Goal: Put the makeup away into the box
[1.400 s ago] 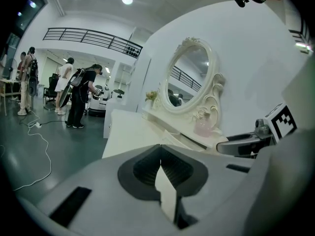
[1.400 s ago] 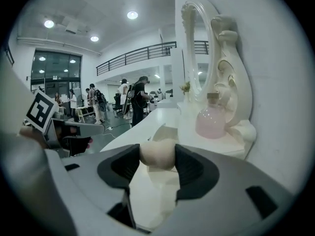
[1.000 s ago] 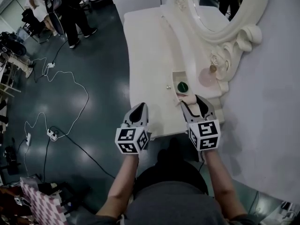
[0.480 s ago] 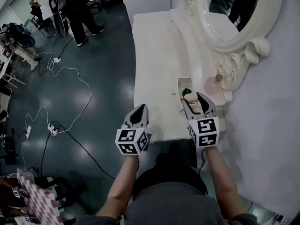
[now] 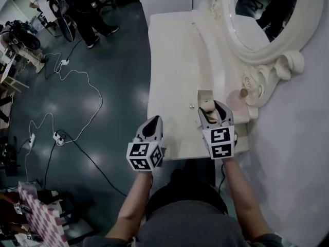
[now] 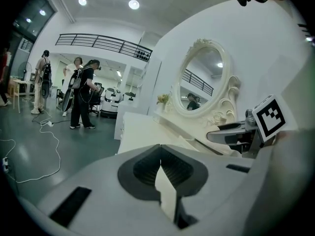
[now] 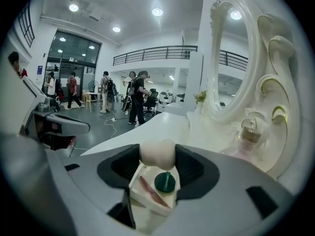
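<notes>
My right gripper [image 7: 157,156] is shut on a beige egg-shaped makeup sponge [image 7: 157,153], held just above a small white box [image 7: 135,183] on the dressing table. Inside the box lie a round dark green lidded item [image 7: 165,182] and a reddish stick [image 7: 149,191]. In the head view the sponge [image 5: 207,106] and right gripper [image 5: 211,108] cover most of the box [image 5: 199,95]. My left gripper [image 5: 152,123] hangs off the table's front left edge; in its own view the left gripper [image 6: 160,154] is shut with nothing in it.
The cream dressing table [image 5: 175,60] runs away from me, with an ornate oval mirror [image 5: 267,19] along its right side. A pink perfume bottle [image 5: 241,94] stands to the right of the box. People and cables are on the dark floor to the left.
My right gripper has carried the sponge forward over the box, and the green item is now hidden under it in the head view. The left gripper has stayed put.
</notes>
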`<state>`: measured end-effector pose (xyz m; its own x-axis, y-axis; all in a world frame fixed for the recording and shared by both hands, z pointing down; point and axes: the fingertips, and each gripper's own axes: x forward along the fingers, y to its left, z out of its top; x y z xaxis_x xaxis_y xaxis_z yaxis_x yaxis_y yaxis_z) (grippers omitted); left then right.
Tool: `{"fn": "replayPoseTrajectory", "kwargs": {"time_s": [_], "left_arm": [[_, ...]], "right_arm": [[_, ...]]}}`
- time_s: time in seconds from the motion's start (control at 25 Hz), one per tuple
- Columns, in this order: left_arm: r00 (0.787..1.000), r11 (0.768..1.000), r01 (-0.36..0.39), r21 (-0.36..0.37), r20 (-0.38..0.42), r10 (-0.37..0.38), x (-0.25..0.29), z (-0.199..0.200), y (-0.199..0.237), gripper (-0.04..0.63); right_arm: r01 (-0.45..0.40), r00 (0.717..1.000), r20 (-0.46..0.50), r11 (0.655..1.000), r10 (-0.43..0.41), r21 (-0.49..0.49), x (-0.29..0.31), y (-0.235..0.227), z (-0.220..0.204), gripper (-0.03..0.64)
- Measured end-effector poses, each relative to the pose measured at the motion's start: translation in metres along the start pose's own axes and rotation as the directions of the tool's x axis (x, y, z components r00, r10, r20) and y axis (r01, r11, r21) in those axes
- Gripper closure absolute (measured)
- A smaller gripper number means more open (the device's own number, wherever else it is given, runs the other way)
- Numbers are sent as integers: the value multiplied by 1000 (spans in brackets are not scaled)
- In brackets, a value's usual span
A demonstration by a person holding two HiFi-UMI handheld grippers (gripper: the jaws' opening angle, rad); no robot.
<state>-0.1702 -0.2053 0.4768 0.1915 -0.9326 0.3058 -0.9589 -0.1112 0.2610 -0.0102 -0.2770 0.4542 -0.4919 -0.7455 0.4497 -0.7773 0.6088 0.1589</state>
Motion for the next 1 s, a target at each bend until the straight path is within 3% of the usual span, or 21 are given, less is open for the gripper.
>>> {"fn": "replayPoseTrajectory", "kwargs": {"time_s": [1.0], "left_arm": [[999, 1000, 7, -9, -47, -8, 31, -13, -8, 589]], "right_arm": [[6, 997, -81, 1000, -8, -20, 17, -12, -18, 370]]}}
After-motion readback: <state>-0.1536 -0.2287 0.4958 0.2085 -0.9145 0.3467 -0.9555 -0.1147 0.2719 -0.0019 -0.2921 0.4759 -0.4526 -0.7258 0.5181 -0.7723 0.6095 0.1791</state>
